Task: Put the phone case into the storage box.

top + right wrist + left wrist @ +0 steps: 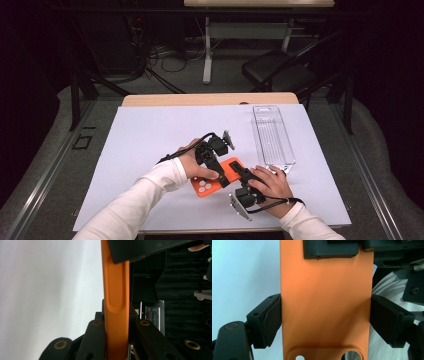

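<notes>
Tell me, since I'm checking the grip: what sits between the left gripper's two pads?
The orange phone case fills that gap in the left gripper view; the left gripper clamps its long edges.

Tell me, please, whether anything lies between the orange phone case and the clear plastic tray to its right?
Nothing visible does. The orange phone case, gripped by both the left tongs and right tongs, has only bare white mat between it and the clear plastic tray.

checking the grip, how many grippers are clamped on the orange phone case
2. The left gripper pinches the orange phone case across its width, near the camera cutout. The right gripper clamps the edge at the opposite end, its jaws shut on it.
</notes>
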`<state>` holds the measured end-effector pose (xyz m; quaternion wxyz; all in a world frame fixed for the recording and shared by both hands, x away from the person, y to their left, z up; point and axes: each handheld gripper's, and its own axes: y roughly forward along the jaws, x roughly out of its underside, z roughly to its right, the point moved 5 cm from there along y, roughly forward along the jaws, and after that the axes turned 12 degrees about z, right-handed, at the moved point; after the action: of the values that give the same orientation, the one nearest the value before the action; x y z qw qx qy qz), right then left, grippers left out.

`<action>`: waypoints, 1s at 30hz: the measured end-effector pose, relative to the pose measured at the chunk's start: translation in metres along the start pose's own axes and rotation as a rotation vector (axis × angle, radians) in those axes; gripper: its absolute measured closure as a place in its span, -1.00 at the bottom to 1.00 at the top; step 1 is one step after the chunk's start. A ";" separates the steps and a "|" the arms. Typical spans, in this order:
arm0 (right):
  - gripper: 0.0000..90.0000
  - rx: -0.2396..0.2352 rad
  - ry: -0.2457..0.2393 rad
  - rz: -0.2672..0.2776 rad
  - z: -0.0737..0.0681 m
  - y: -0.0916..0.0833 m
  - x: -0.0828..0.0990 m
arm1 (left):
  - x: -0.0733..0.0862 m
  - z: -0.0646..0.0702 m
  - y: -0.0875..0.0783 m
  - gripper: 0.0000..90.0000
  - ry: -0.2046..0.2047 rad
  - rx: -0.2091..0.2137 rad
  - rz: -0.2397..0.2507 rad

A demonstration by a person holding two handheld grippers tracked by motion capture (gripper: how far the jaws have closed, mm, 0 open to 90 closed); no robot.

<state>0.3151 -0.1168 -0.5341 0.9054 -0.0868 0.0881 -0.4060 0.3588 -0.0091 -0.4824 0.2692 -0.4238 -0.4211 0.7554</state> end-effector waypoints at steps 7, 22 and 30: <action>0.92 0.011 -0.018 0.003 0.000 -0.001 0.000 | 0.001 0.000 0.001 -0.64 -0.020 0.021 -0.001; 0.92 0.027 -0.029 0.003 0.000 -0.001 0.000 | 0.001 0.001 0.000 -0.65 -0.019 0.015 0.019; 0.92 0.017 -0.026 0.000 -0.001 0.000 0.000 | 0.001 0.001 0.001 -0.68 0.014 -0.010 0.031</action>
<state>0.3146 -0.1170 -0.5351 0.9073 -0.0844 0.0727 -0.4054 0.3574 -0.0098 -0.4833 0.2584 -0.4370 -0.4163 0.7543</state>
